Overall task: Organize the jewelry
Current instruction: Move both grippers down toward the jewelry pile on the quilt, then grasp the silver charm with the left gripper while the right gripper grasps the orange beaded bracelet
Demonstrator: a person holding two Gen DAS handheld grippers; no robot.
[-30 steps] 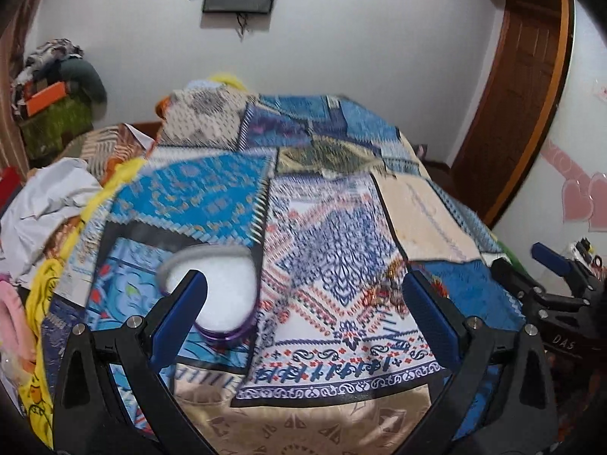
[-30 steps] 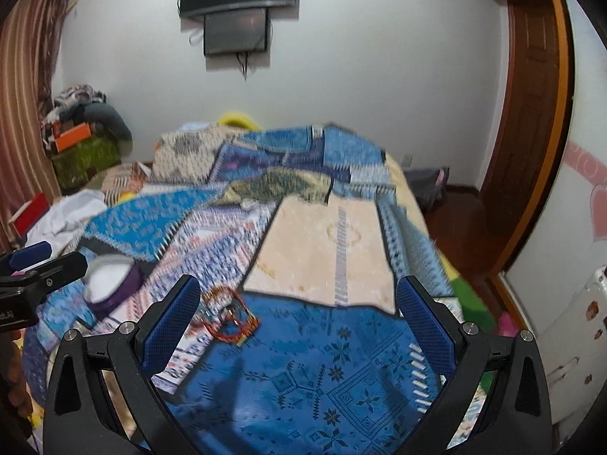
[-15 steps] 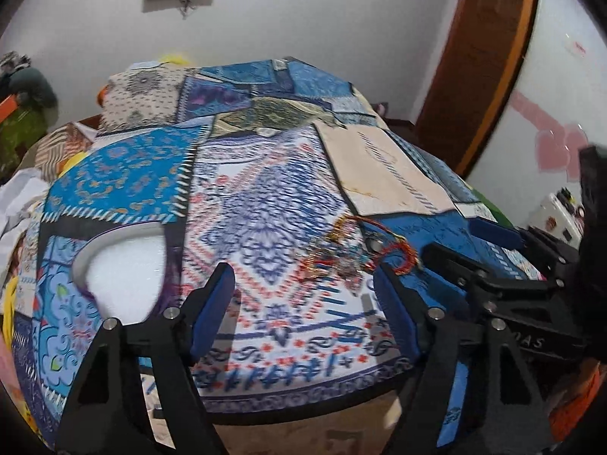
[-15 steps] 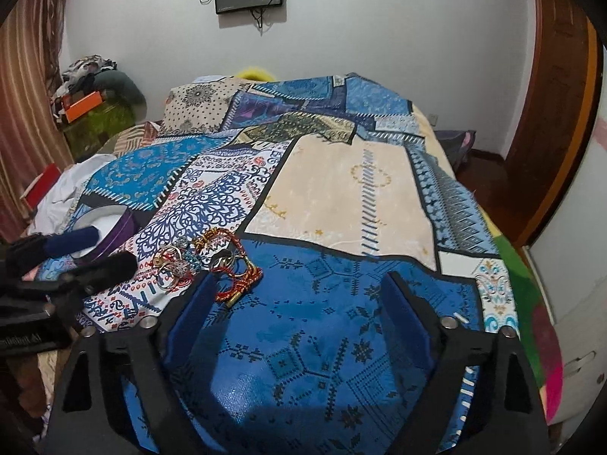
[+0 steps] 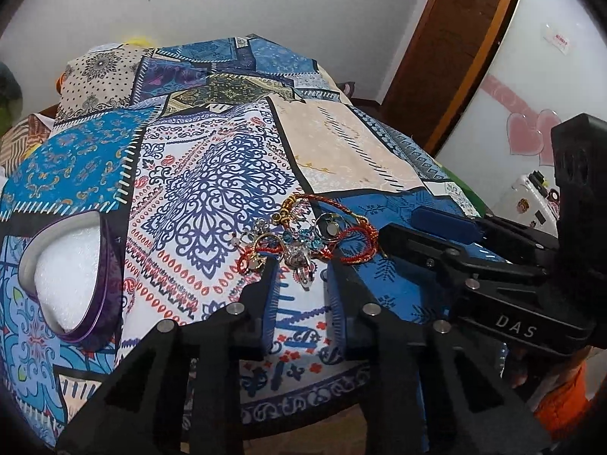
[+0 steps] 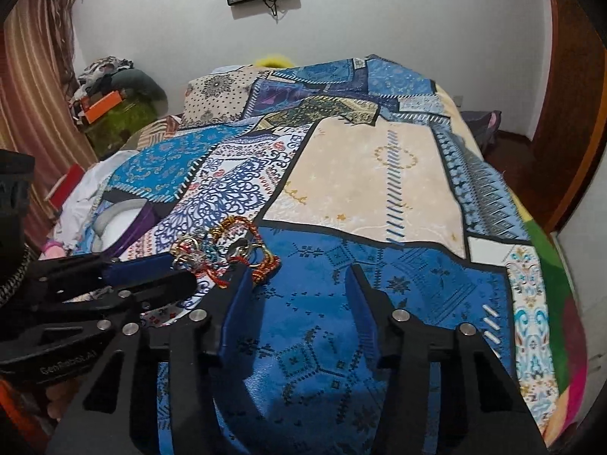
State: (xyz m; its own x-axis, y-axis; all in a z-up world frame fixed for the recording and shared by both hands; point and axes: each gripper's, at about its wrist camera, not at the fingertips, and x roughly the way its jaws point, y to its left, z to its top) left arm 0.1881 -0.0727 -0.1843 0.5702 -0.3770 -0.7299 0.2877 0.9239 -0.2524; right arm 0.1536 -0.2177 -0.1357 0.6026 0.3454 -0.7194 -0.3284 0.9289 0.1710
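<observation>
A tangled pile of jewelry (image 5: 303, 235) with red cord bracelets, gold pieces and clear beads lies on the patchwork bedspread; it also shows in the right wrist view (image 6: 224, 252). My left gripper (image 5: 301, 276) is part-open, its fingertips straddling the near edge of the pile, around a clear bead piece (image 5: 303, 265). My right gripper (image 6: 299, 276) is open and empty, its left fingertip (image 6: 242, 284) beside the pile's right edge. A heart-shaped purple box (image 5: 68, 273) with white lining sits open to the left.
The bedspread (image 6: 379, 174) covers the whole bed. Clothes and clutter (image 6: 114, 98) are piled at the far left. A wooden door (image 5: 455, 45) and a white cabinet with pink hearts (image 5: 527, 136) stand to the right. The bed's near edge lies just under my grippers.
Both grippers have moved in on the jewelry pile and narrowed. The left fingers now straddle the pile's near edge; the right gripper has come up against its right side.
</observation>
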